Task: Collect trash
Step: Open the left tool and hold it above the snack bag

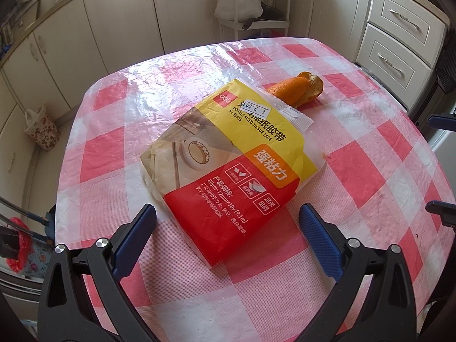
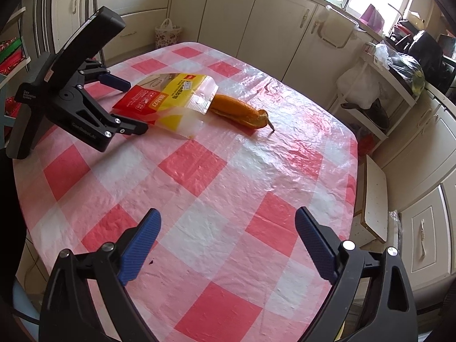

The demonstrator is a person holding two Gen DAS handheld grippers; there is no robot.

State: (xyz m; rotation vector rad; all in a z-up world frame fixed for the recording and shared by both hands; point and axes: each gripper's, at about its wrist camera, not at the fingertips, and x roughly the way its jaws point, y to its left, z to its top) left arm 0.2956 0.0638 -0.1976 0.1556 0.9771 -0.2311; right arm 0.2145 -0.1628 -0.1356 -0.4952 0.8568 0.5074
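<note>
Left wrist view: tape wrapper (image 1: 228, 168) lying flat on the checked tablecloth (image 1: 370, 171), orange peel (image 1: 299, 88) touching its far end.

Left gripper (image 1: 228, 213) is hovering at the wrapper's near edge, jaws spread wide, one blue pad on each side of the corner, gripping nothing. Right gripper (image 2: 228, 219) is hanging over bare cloth well apart from both items, jaws likewise wide and empty. Cream cabinets (image 2: 270, 28) are lining the walls around the table.

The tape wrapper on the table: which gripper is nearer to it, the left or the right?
Left. The left gripper is open right at the near end of the tape wrapper. The right gripper is open farther back over the tablecloth.
</note>
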